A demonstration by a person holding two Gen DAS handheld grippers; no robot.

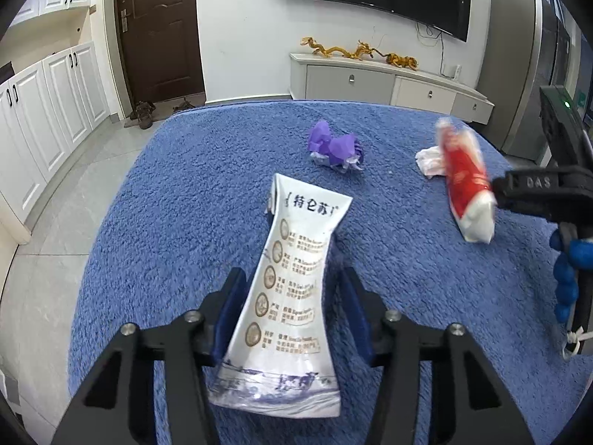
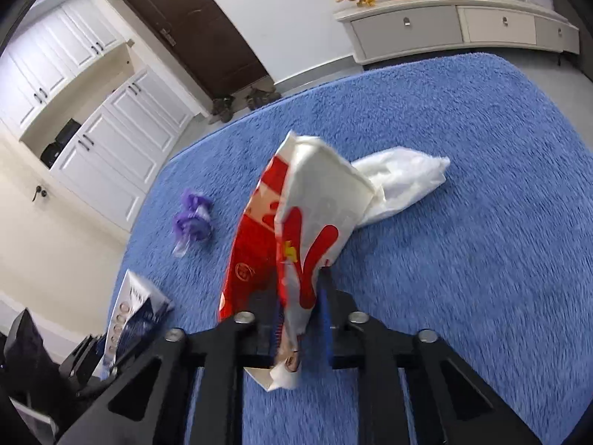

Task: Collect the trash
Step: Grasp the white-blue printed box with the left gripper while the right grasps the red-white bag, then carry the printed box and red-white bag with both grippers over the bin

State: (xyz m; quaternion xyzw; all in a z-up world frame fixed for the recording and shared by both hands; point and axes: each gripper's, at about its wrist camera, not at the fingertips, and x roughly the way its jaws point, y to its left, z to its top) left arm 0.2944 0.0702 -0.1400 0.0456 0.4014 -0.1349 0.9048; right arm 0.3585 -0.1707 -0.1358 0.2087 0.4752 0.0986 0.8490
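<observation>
My left gripper (image 1: 292, 282) is shut on a flattened white milk carton (image 1: 292, 278) with blue print, held above the blue rug (image 1: 185, 185). My right gripper (image 2: 298, 289) is shut on a crushed red and white carton (image 2: 296, 230), also lifted; this carton shows blurred in the left wrist view (image 1: 465, 181). The white carton shows at the lower left of the right wrist view (image 2: 129, 319). A crumpled purple wrapper (image 1: 335, 148) lies on the rug beyond both cartons, also seen in the right wrist view (image 2: 192, 218). A crumpled white tissue (image 2: 400, 181) lies behind the red carton, also in the left wrist view (image 1: 430, 163).
The blue rug (image 2: 463, 185) covers a grey tiled floor (image 1: 55, 215). A white TV cabinet (image 1: 389, 81) with golden dragon figures stands at the far wall. A brown door (image 1: 159, 29) with shoes (image 1: 142, 113) before it is at the far left, beside white cupboards (image 1: 48, 104).
</observation>
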